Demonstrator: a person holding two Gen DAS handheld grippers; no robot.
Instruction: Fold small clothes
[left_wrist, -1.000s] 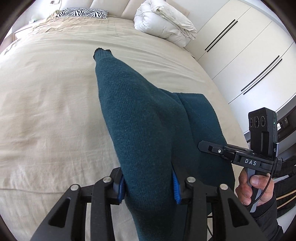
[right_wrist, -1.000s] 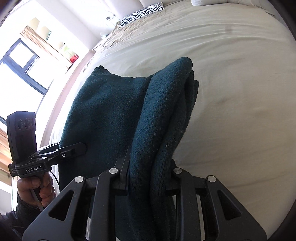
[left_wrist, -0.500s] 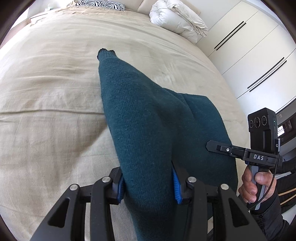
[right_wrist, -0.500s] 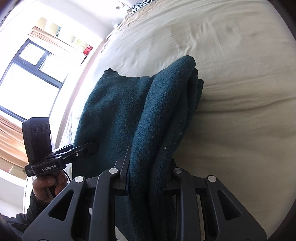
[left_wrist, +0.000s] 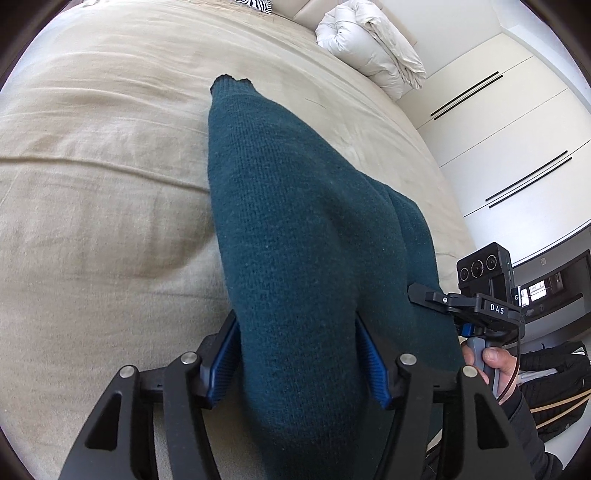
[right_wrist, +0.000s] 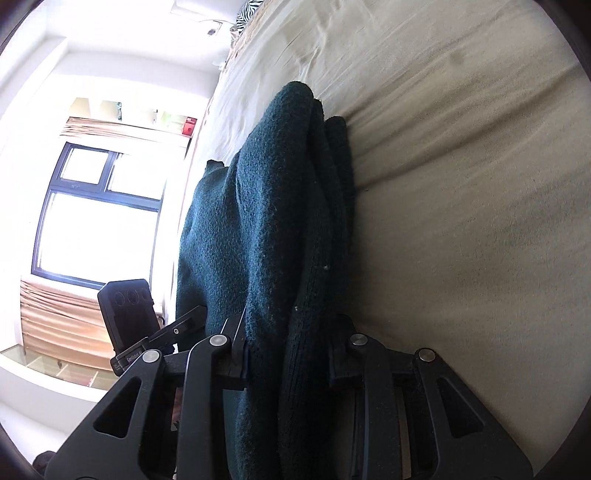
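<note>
A dark teal knitted sweater (left_wrist: 295, 229) lies on the beige bed (left_wrist: 92, 177), part lifted at its near edge. My left gripper (left_wrist: 295, 354) is shut on a thick fold of it between the blue pads (left_wrist: 221, 362). A sleeve end points away toward the pillows. My right gripper (right_wrist: 288, 354) is shut on the bunched near edge of the same sweater (right_wrist: 266, 221), which drapes over the fingers. The right gripper also shows in the left wrist view (left_wrist: 436, 299) at the sweater's right side, and the left gripper shows in the right wrist view (right_wrist: 184, 325).
A white folded duvet (left_wrist: 369, 51) and a zebra-print pillow (left_wrist: 255, 3) lie at the head of the bed. White wardrobe doors (left_wrist: 517, 140) stand to the right. A bright window (right_wrist: 99, 214) is on the left side.
Both grippers have moved with the sweater still held; the views tilted and came lower and closer to the bed. The right view rolled toward the window.
</note>
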